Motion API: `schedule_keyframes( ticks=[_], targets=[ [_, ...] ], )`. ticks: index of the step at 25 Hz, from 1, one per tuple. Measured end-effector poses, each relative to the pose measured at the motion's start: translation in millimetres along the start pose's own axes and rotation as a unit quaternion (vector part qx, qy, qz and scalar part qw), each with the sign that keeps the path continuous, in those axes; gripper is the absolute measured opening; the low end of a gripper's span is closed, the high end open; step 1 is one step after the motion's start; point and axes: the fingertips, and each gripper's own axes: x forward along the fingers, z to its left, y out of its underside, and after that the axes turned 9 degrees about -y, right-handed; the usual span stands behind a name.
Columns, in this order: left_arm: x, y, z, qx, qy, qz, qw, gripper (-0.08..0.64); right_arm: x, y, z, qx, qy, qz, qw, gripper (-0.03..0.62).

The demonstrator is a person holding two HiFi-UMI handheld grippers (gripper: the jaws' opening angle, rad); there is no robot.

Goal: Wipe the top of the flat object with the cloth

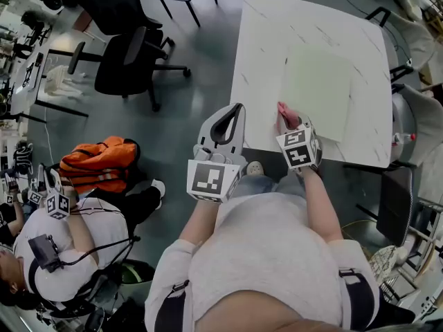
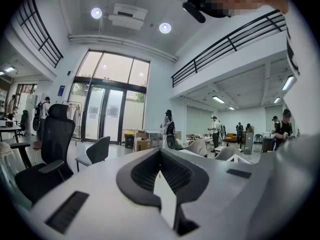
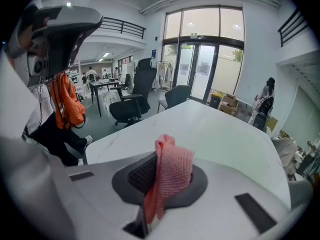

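A pale flat board (image 1: 320,88) lies on the white marble table (image 1: 263,47), toward its right side. My right gripper (image 1: 287,121) hovers over the table's near edge, just left of the board's near corner, shut on a pink cloth (image 1: 284,112). In the right gripper view the cloth (image 3: 171,170) sticks up from between the closed jaws of that gripper (image 3: 167,179), with the table (image 3: 200,126) spread ahead. My left gripper (image 1: 225,126) is off the table's left edge over the floor, shut and holding nothing. In its own view the left gripper (image 2: 162,176) points up into the room.
Black office chairs (image 1: 128,61) stand on the floor left of the table. An orange bag (image 1: 100,161) and a seated person (image 1: 55,247) are at lower left. Another dark chair (image 1: 398,199) sits past the table's near right corner.
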Motion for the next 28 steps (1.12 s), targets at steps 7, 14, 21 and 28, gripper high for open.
schedule_keyframes(
  ticks=[7,14,21,28],
  targets=[
    [5,0,-14,-0.003,0.027,-0.004,0.9996,0.015,-39,-4,-15,0.059,0.027,-0.065,0.996,0.031],
    [12,-8,-63,0.006,0.067,-0.016,0.9976,0.015,-109,12,-43,0.082,0.074,-0.11,0.988,0.031],
    [-3,-21,-116,0.019,0.1,-0.028,0.9944,0.015,-190,18,-50,0.093,0.106,-0.168,0.976,0.031],
    [-36,-24,-175,0.034,0.117,-0.034,0.9919,0.015,-275,39,-41,0.093,0.127,-0.221,0.963,0.031]
  ],
)
